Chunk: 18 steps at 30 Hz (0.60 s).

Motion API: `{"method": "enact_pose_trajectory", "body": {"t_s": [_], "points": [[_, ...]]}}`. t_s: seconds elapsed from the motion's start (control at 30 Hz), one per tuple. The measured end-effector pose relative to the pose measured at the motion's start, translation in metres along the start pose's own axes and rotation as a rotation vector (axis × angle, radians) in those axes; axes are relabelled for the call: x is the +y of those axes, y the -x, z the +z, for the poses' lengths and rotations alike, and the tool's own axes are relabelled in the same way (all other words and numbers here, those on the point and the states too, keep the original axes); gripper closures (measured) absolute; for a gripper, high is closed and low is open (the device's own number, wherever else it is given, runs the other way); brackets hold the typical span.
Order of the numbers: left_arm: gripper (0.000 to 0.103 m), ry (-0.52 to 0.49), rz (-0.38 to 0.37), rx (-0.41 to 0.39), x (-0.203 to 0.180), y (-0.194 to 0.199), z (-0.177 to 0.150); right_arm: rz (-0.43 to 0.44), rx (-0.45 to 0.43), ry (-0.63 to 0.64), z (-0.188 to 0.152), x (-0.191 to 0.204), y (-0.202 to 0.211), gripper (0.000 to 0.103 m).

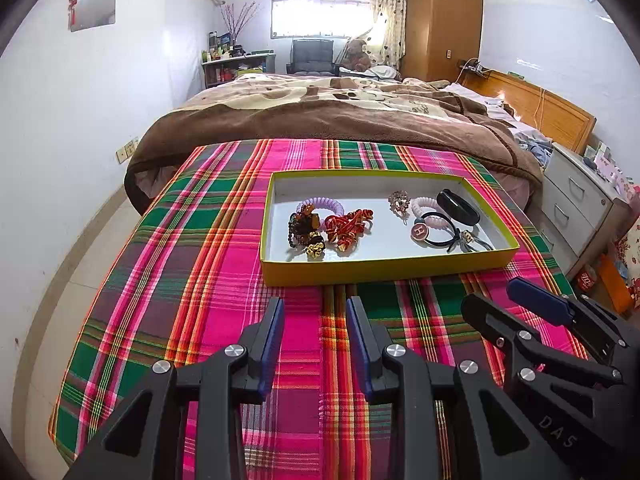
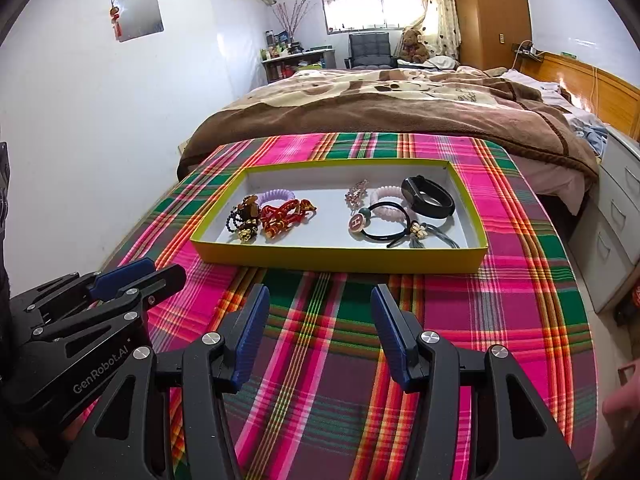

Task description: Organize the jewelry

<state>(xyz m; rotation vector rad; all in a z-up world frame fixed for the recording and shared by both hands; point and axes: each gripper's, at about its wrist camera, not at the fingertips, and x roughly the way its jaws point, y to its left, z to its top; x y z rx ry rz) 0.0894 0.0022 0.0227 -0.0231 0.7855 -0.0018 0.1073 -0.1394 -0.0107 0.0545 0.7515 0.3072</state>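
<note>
Jewelry gathered in the shallow yellow cardboard tray (image 1: 384, 270), both tongs idle.

On the pink-and-green plaid tabletop (image 2: 320, 360), the left tongs (image 1: 315, 322) and right tongs (image 2: 320, 312) stand spread and empty, short of the tray. Inside lie the dark beaded bracelet (image 1: 302, 232), red knotted ornament (image 1: 348, 226), black wristband (image 2: 428, 196) and hair ties in two clusters, so most looks done; finer sorting may remain.

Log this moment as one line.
left gripper open, empty | right gripper open, empty | jewelry in yellow tray | both short of tray
</note>
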Motion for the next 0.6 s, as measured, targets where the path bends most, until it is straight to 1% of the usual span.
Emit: {"method": "enact_pose_trajectory", "body": {"t_s": [0.33,0.6], "points": [[0.072,0.010,0.008,0.000,-0.0008,0.0013,-0.0014,-0.002,0.000,-0.001,-0.0005,-0.0005,0.0004,0.050],[0.072,0.004,-0.001,0.005,-0.0010,0.0013,-0.0022,0.000,-0.001,-0.001,-0.0006,-0.0006,0.0005,0.050]]}}
